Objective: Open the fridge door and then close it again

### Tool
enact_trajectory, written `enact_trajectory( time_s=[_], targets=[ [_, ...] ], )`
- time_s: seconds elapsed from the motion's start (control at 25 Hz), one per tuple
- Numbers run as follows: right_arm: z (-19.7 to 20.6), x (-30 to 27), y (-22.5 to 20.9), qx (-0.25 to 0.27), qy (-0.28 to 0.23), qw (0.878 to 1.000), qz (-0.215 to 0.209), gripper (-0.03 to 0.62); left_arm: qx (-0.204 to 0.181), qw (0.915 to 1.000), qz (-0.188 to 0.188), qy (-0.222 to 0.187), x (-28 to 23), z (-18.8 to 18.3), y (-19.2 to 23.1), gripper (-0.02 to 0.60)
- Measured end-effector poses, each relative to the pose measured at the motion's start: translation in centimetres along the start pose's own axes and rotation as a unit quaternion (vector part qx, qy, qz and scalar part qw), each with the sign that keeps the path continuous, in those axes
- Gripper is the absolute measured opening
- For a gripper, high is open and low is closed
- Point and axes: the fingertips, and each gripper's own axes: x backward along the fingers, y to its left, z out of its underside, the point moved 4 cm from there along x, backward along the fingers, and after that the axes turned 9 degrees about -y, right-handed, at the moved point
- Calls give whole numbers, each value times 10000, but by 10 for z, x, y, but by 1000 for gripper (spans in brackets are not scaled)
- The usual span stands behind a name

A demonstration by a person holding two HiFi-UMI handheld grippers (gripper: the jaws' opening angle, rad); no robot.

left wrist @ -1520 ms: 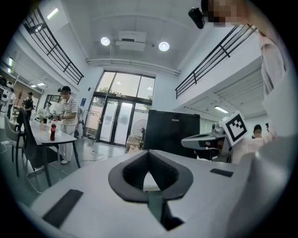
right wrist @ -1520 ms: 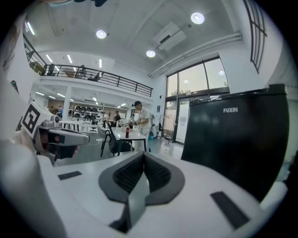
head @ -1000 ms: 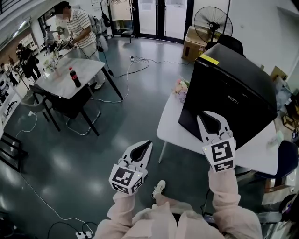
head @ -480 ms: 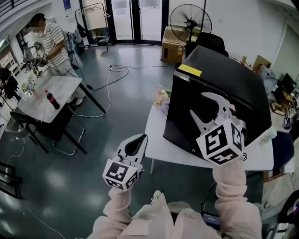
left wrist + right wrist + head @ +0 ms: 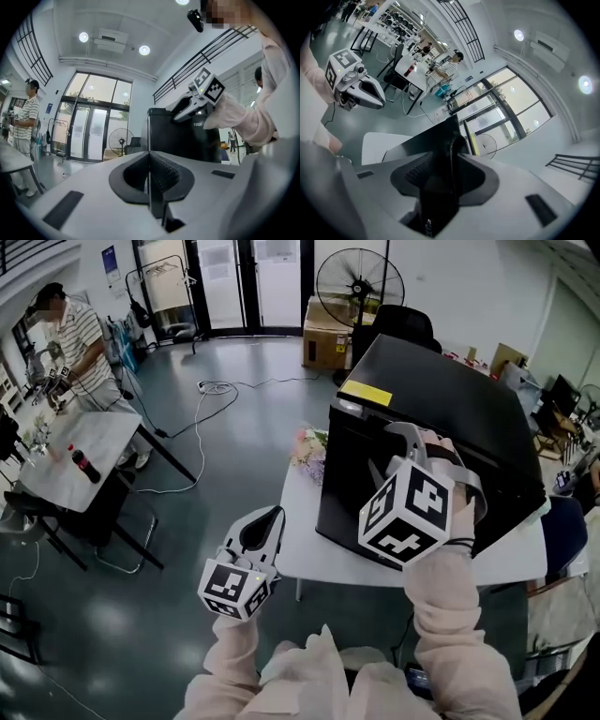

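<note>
**Surroundings.** White tabletop (image 5: 305,554), right of centre. Bunch of flowers (image 5: 309,448) on it, just beside the fridge's left side. Behind, at upper centre: standing fan (image 5: 359,282), cardboard box (image 5: 323,334), black chair (image 5: 398,324). Cable (image 5: 211,390) loose on the floor. At far left: second table (image 5: 56,442) with a dark bottle (image 5: 82,463), and a person (image 5: 75,338) in a striped shirt.

**Fridge** (image 5: 459,413). Black, upright on the tabletop, its top running from upper left to lower right. Yellow label (image 5: 366,393) at the top front corner. Fridge door (image 5: 343,474) is shut and faces lower left.

**Right gripper** (image 5: 451,139). Sleeve rises from the bottom edge, marker cube toward the camera, gripper tipped down at the fridge's top front. Jaws have just been closing, and the door's dark edge fills the gap between them.

**Left gripper** (image 5: 276,514). Held level over the floor, lower left of the tabletop and apart from it. Jaws pressed together, nothing between.
</note>
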Motion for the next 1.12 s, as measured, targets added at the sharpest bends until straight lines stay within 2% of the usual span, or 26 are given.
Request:
enact_trajectory(
  time_s=[0.2,0.64,1.12],
  targets=[
    [0,-6,2,186,412,9988,195,166,85,9998,131,82,-8,11,2,11],
    [2,-8,-1,325,787,9958,341,167,107,9971,732,202,-24,9,1,11],
    [-9,-2,-2,341,891,9943,467,161,247,9946,960,320,12,-14,27,11]
  ],
)
